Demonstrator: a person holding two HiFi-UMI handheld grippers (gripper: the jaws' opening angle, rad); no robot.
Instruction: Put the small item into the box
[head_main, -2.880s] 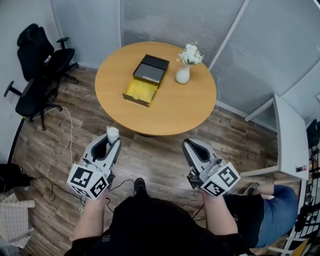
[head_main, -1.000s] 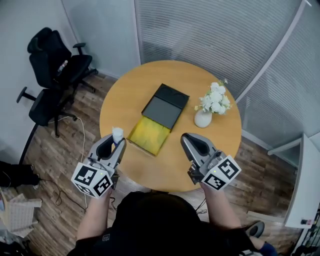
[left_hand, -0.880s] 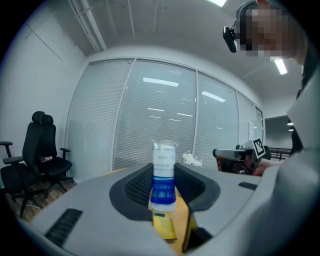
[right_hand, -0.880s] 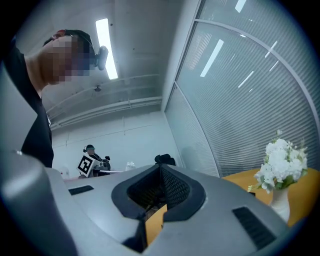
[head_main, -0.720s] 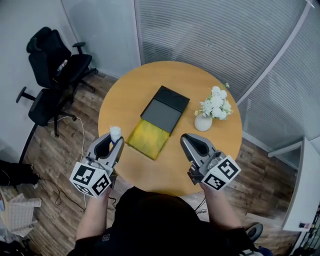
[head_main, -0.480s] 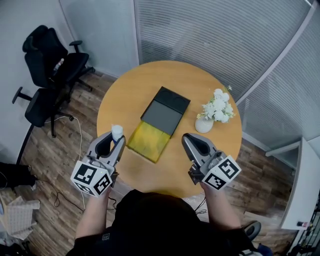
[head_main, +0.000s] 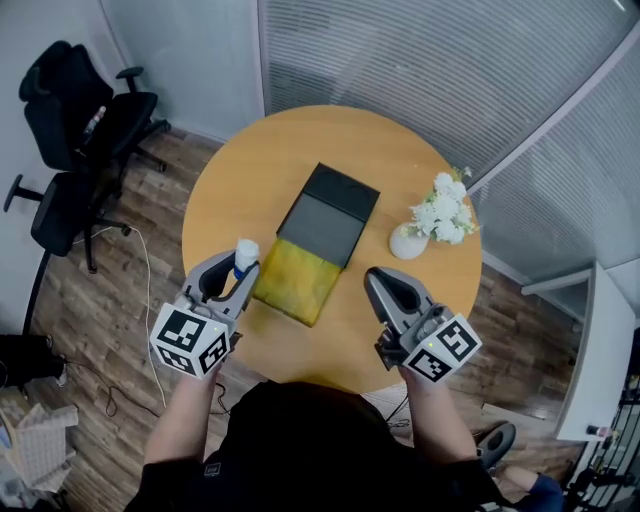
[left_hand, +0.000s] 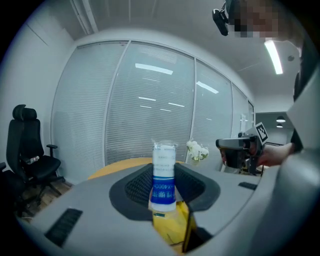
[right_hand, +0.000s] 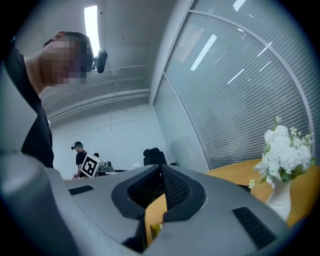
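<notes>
A small white bottle with a blue label (head_main: 245, 256) (left_hand: 163, 175) stands upright between the jaws of my left gripper (head_main: 238, 268) (left_hand: 164, 172), which is shut on it. That gripper hovers over the table's near left edge, just left of the open box with a yellow inside (head_main: 296, 283) (left_hand: 171, 229). The box's black lid (head_main: 327, 214) lies flat behind it. My right gripper (head_main: 381, 287) (right_hand: 161, 186) hangs to the right of the box with its jaws together and nothing held.
The round wooden table (head_main: 240, 190) also carries a white vase of white flowers (head_main: 438, 222) (right_hand: 283, 156) at the right. Two black office chairs (head_main: 70, 130) stand on the wood floor at the left. Glass walls with blinds run behind the table.
The person has walked up to the table, which now lies right under both grippers. The left gripper with the bottle has edged forward toward the box. The right gripper has held its pose.
</notes>
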